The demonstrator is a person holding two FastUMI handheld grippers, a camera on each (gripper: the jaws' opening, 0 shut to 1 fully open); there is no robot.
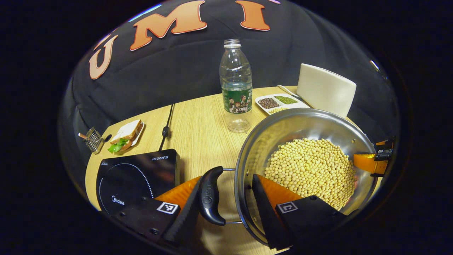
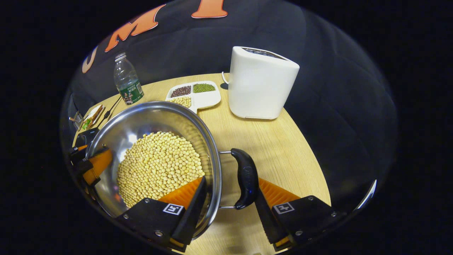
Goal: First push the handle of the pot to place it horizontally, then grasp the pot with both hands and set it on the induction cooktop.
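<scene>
Tabletop [image 1: 198, 120] first, light wood, carrying everything. Biggest thing on it is the steel pot [image 1: 293, 129], open and loaded with soybeans [image 1: 311, 166]. It sits just right of the black induction cooktop [image 1: 134, 177], not on it. I can't tell if the base is touching the wood.

Both tools are clamped on it, one per side. The left tool [image 1: 228, 179] straddles the pot's left side: one finger against the outside of the black left handle [image 1: 211, 198], the other inside, against the wall. The right tool [image 2: 231, 180] does the same at the right handle [image 2: 246, 177], so the pot hangs between the two. The handle-to-handle axis runs straight from one tool to the other, and each handle's long side follows the rim.

Behind the pot there's a white toaster [image 2: 260, 85], with a clear plastic bottle [image 1: 236, 88] to the left. A white divided tray [image 2: 205, 101] of beans lies between them. A sandwich [image 1: 125, 134] lies at the far left.

Writing: the cooktop reads "Midea" near the front and "HEGON III" at its back corner.
</scene>
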